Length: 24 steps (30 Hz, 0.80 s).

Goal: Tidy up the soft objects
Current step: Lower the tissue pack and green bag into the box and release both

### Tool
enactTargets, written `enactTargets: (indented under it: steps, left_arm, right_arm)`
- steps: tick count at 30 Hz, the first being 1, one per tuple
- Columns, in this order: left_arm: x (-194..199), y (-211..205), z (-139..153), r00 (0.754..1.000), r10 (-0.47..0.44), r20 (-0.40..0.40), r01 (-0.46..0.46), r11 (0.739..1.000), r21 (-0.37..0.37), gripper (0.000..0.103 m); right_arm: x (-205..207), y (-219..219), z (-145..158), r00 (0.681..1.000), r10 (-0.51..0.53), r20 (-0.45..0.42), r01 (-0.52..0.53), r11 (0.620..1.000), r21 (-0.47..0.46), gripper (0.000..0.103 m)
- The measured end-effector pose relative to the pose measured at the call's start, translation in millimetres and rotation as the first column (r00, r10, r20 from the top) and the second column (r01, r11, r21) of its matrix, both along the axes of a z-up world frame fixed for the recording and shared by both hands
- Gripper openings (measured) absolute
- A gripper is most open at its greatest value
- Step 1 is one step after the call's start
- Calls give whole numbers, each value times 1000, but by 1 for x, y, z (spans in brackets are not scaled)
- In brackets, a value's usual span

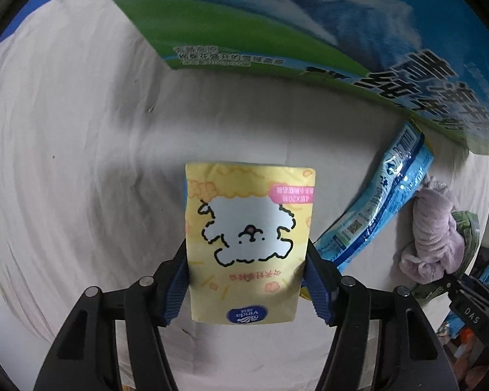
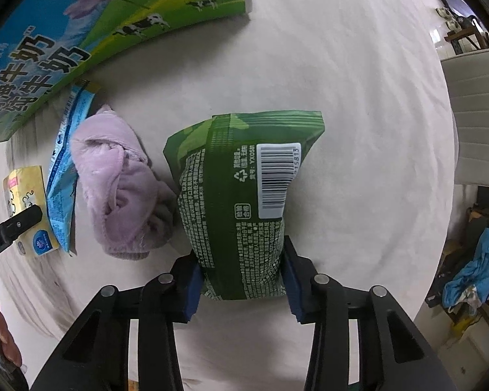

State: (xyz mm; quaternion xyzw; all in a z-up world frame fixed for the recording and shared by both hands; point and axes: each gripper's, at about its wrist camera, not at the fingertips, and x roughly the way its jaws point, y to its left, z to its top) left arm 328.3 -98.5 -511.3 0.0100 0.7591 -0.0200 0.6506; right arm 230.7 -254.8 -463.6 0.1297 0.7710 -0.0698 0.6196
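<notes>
White bedsheet (image 1: 81, 163) below: left gripper (image 1: 246, 280) clamps a yellow tissue pack (image 1: 249, 244); right gripper (image 2: 241, 280) squeezes a green wipes pack (image 2: 241, 195) (probably light, squashy), gripped mid-body.

White cloth (image 2: 358, 97) covers the surface; pale chair (image 2: 479, 110) beyond

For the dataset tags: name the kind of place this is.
Probably a room in a home, on a bed or a cloth-covered table: a wrinkled white sheet bears the packs, with a large milk carton, a pale chair and clutter beside it.
</notes>
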Motion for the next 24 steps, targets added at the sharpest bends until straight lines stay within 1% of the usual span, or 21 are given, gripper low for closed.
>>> enactTargets:
  steps: [2, 3, 4, 7, 9, 11, 13, 15, 19, 22, 24]
  left_arm:
    - [-2, -4, 4, 1000, -1, 9, 1, 1000, -13, 61]
    - [-10, 9, 20, 1000, 0, 20, 1, 1000, -19, 61]
    - [-16, 35, 46, 1000, -2, 30, 3, 1000, -22, 60]
    - [-19, 31, 62, 997, -12, 70, 16, 999, -44, 60]
    - [-23, 28, 79, 995, -13, 96, 18, 998, -58, 60]
    - [-32, 35, 98, 992, -17, 121, 25, 997, -68, 60]
    - [-40, 28, 115, 989, -12, 146, 26, 995, -92, 60]
    - [-44, 41, 142, 986, -12, 168, 34, 992, -124, 60]
    - [-49, 38, 187, 976, -26, 217, 67, 981, -183, 60]
    - [-44, 25, 208, 970, -37, 238, 95, 967, -235, 60]
    - [-31, 16, 220, 965, -43, 257, 112, 959, -259, 60]
  right_arm:
    - [0, 0, 6, 1000, -1, 11, 1, 1000, 7, 43]
    - [1, 0, 11, 1000, -3, 16, 3, 1000, 10, 42]
    - [1, 0, 15, 1000, -4, 21, 4, 1000, 15, 42]
    - [0, -3, 32, 999, 5, 43, -6, 1000, 25, 42]
    - [0, -2, 43, 998, 4, 64, -7, 999, 39, 41]
    - [-1, -3, 56, 997, 4, 82, -9, 998, 59, 40]
    - [-4, -1, 73, 994, 8, 107, -17, 996, 86, 40]
    - [-3, 2, 93, 990, 12, 141, -29, 993, 117, 40]
    - [5, 10, 138, 975, 27, 221, -66, 984, 168, 40]
    - [19, 19, 174, 959, 38, 282, -97, 975, 199, 40]
    - [33, 21, 200, 946, 42, 323, -117, 970, 214, 40]
